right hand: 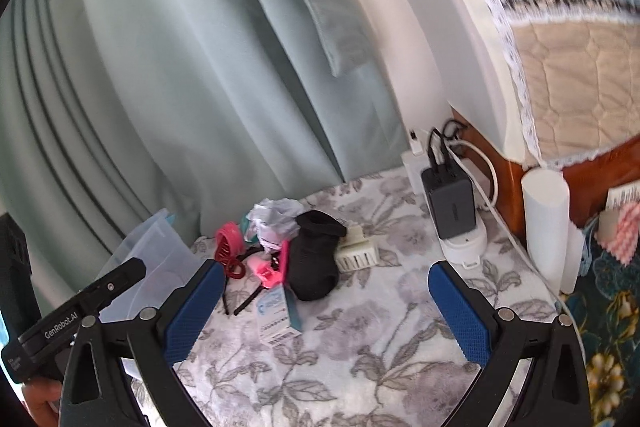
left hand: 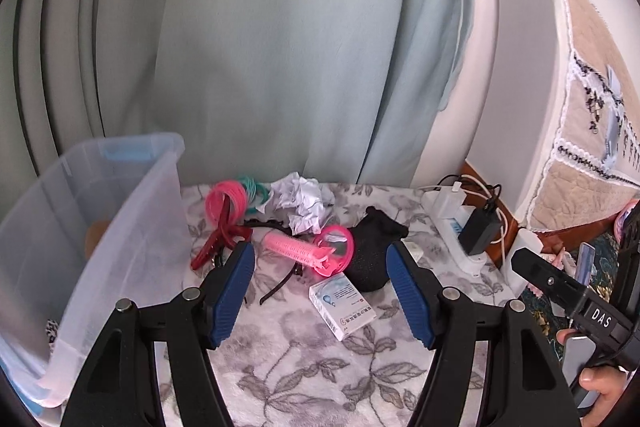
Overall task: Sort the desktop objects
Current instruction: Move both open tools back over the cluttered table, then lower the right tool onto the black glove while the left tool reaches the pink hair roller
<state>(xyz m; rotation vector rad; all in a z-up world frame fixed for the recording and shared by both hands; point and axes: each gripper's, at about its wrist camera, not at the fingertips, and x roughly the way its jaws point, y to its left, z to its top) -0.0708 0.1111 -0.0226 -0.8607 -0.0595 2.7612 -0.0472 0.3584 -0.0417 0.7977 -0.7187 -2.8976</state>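
Note:
A pile of small objects lies on the floral cloth. It holds a pink hair roller [left hand: 296, 249], a pink round mirror [left hand: 336, 247], a black sock [left hand: 370, 253], a crumpled paper ball [left hand: 302, 201], pink hair bands [left hand: 226, 201], a dark red clip [left hand: 212, 247] and a small white medicine box [left hand: 342, 303]. My left gripper [left hand: 320, 259] is open and empty, just in front of the pile. My right gripper [right hand: 324, 279] is open and empty, nearer the table's right side; the sock [right hand: 314, 259] and the box [right hand: 276, 315] lie between its fingers' line of sight.
A clear plastic bin [left hand: 92, 235] stands at the left. A white power strip [left hand: 456, 231] with a black charger [right hand: 450, 203] and cables lies at the right. A white cylinder [right hand: 546, 223] stands by the wooden bed frame. A green curtain [left hand: 260, 47] hangs behind.

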